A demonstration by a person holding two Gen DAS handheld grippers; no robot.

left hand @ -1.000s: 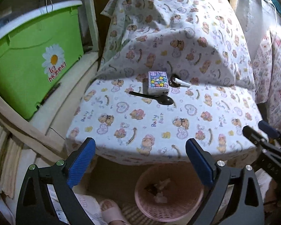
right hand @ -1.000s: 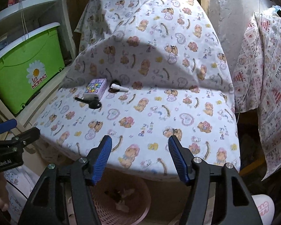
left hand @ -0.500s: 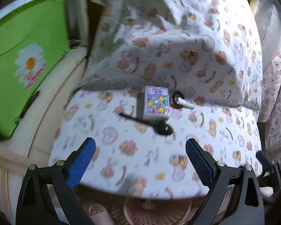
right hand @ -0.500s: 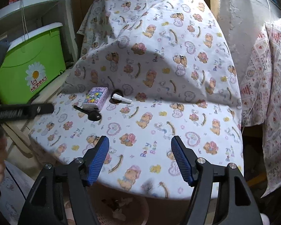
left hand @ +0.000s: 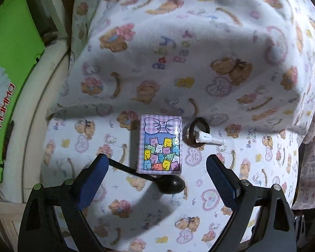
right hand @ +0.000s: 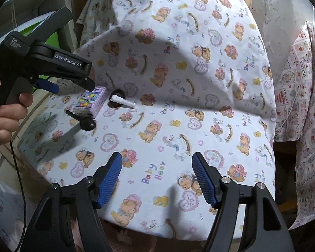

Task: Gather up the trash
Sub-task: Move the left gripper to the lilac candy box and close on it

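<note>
Above cloth's left edge – left tongs (left hand: 157, 168) wide over spoon (left hand: 170, 185); right tongs (right hand: 156, 168) wide, empty.

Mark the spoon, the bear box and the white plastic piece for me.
spoon (left hand: 171, 184), left wrist view, on its bowl.
bear box (left hand: 160, 145), left wrist view, on its printed top.
white plastic piece (left hand: 209, 139), left wrist view, on its shaft.
</note>
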